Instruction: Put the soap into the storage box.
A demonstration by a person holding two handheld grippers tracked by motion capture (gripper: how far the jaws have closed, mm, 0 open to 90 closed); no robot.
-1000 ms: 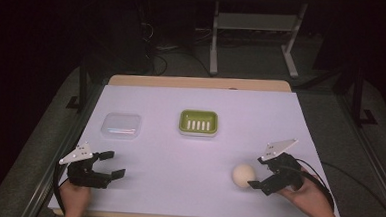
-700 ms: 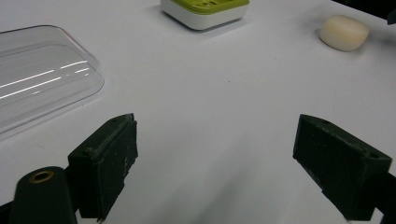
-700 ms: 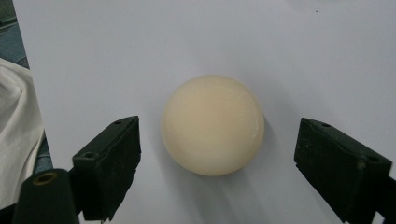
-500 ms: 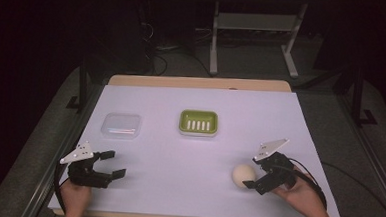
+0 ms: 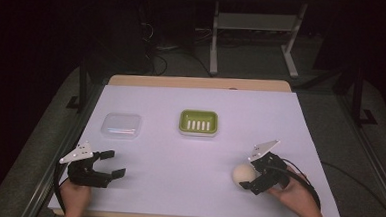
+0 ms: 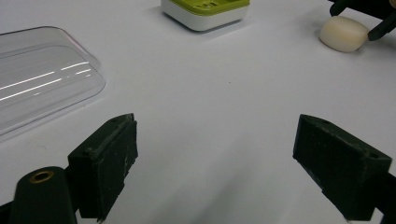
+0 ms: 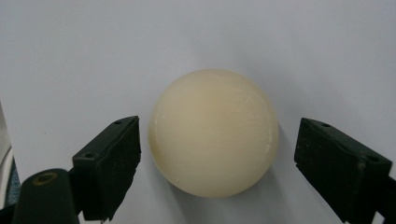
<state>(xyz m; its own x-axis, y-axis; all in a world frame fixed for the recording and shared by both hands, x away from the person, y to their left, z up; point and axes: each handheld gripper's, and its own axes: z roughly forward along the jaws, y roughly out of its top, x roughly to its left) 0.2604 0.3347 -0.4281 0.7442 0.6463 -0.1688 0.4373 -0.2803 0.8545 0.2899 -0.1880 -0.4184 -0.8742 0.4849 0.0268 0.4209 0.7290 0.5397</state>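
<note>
The left gripper (image 5: 109, 164) rests on the white table (image 5: 280, 123), well left of the round cream soap bar (image 5: 242, 174), jaws spread and empty. Just right of the soap, the right gripper (image 5: 250, 176) brackets it with released jaws, not touching.

A white sheet is covering the table (image 5: 280, 118), leaving a wooden strip showing at its 12 o'clock edge. Grey carpet (image 5: 368, 163) is lying around it. At 12 o'clock a white metal stand (image 5: 252, 29) and tangled cables (image 5: 159, 51) are sitting in deep shadow.
</note>
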